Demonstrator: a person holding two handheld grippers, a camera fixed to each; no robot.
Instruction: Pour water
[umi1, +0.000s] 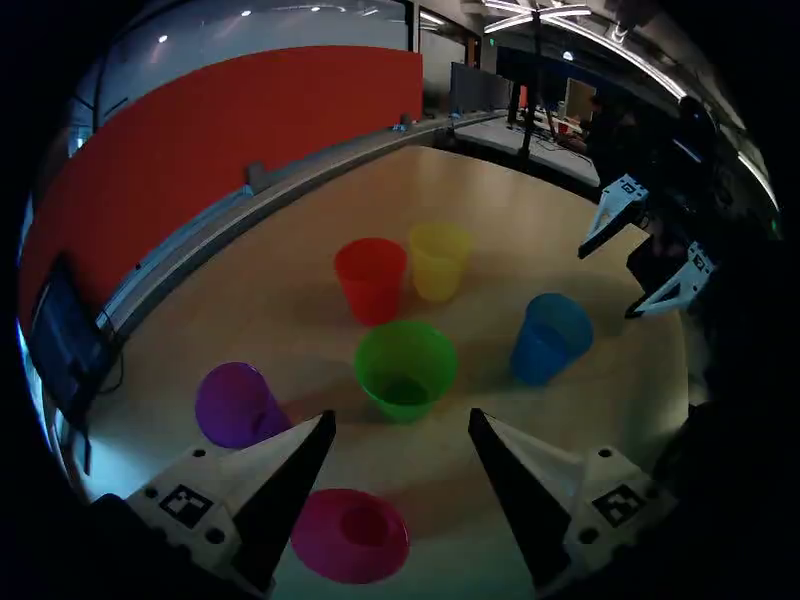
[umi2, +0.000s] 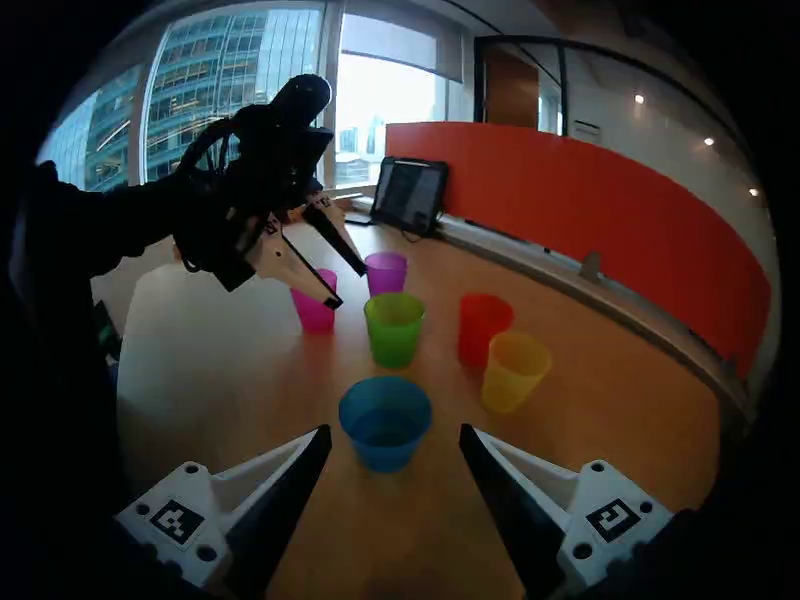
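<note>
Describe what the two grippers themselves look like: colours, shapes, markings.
The left gripper and the right gripper look alike: two wedge-shaped fingers tapering to points, white outside and black on the inner faces, each with a square black-and-white marker near its base. Seen from the right gripper view, the left one has a bulky black body, held by an arm in a dark sleeve.

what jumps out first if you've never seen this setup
Six bright plastic cups cluster on the wooden table: red cup, yellow cup, green cup, blue cup, purple cup and pink cup. A long red wall panel runs behind them. The left gripper faces the green cup and the right gripper the blue cup, both with fingers open and empty.
</note>
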